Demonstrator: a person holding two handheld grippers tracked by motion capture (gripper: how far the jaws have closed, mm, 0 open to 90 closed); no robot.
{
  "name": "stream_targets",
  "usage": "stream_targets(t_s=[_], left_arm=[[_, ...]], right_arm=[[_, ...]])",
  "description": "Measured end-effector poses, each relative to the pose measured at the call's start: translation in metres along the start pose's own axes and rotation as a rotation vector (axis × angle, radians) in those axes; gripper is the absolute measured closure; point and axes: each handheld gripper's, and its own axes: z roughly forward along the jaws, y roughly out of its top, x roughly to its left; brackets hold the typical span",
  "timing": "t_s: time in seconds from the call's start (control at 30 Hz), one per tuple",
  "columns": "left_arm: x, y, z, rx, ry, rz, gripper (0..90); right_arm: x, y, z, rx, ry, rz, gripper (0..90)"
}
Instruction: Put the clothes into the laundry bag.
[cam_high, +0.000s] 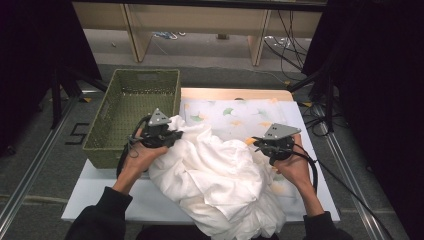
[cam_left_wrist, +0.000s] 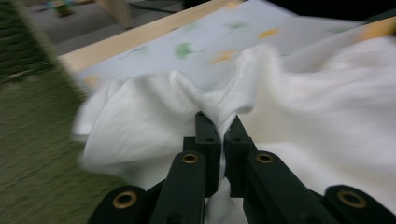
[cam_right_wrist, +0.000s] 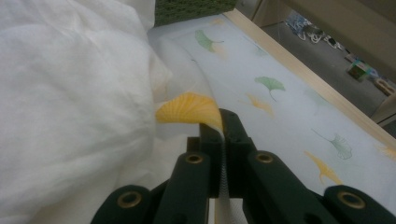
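Left gripper (cam_left_wrist: 219, 126): jaws pinched on a fold of white cloth (cam_high: 215, 175), beside the green woven basket (cam_high: 132, 117). Right gripper (cam_right_wrist: 223, 122): jaws clamped on the cloth's leaf-printed edge. Cloth bunched in a heap between both hands, on the table (cam_high: 100, 190), partly spread toward the far edge.

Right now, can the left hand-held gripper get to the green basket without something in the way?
Probably yes. The left hand-held gripper sits right beside the green basket with nothing between them, but it is shut on the white cloth, which would drag along.
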Motion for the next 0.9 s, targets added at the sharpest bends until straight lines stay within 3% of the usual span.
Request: stream_targets(t_s=[0.1,0.13,0.2,0.27,0.37,0.43,0.47,0.5,0.53,0.63,0.73,0.77,0.83,0.9], left_arm=[[-0.034,0.003,0.008,-0.011,-0.135,0.014,87.1],[-0.034,0.003,0.008,-0.011,-0.135,0.014,87.1],[-0.077,0.000,0.023,0.028,-0.227,0.087,87.1],[-0.105,-0.005,0.036,0.057,-0.277,0.129,87.1],[-0.138,-0.013,0.056,0.098,-0.313,0.183,87.1],[-0.154,-0.015,0.067,0.129,-0.293,0.264,86.8],[-0.160,-0.015,0.073,0.153,-0.308,0.301,86.6],[-0.160,-0.015,0.073,0.153,-0.308,0.301,86.5],[-0.165,-0.013,0.084,0.155,-0.284,0.319,86.3],[-0.161,-0.009,0.100,0.145,-0.268,0.286,86.2],[-0.157,-0.015,0.125,0.204,-0.250,0.297,84.9],[-0.156,-0.019,0.130,0.198,-0.235,0.287,84.6],[-0.156,-0.019,0.130,0.189,-0.231,0.285,84.4],[-0.153,-0.012,0.116,0.168,-0.244,0.283,74.2]], right_arm=[[0.001,0.000,0.000,0.001,-0.001,0.000,90.0],[0.001,0.000,0.000,0.001,-0.001,0.000,90.0],[-0.001,0.001,-0.001,-0.009,-0.001,-0.011,90.0],[0.000,0.001,-0.001,-0.007,-0.003,0.001,90.0],[0.001,0.003,-0.003,-0.016,-0.005,0.015,90.0],[0.001,0.004,-0.004,-0.020,-0.005,0.004,90.0],[0.001,0.005,-0.005,-0.021,-0.005,0.001,90.0],[0.002,0.006,-0.006,-0.024,-0.002,0.007,90.0],[0.002,0.007,-0.007,-0.030,0.001,0.008,90.0],[0.002,0.010,-0.012,-0.055,0.005,0.022,90.0],[0.004,0.015,-0.015,-0.066,0.009,0.001,90.0],[0.005,0.016,-0.015,-0.063,0.010,0.001,90.0],[0.006,0.017,-0.014,-0.055,0.003,-0.005,90.0],[0.003,0.012,-0.012,-0.041,0.003,0.004,90.0]])
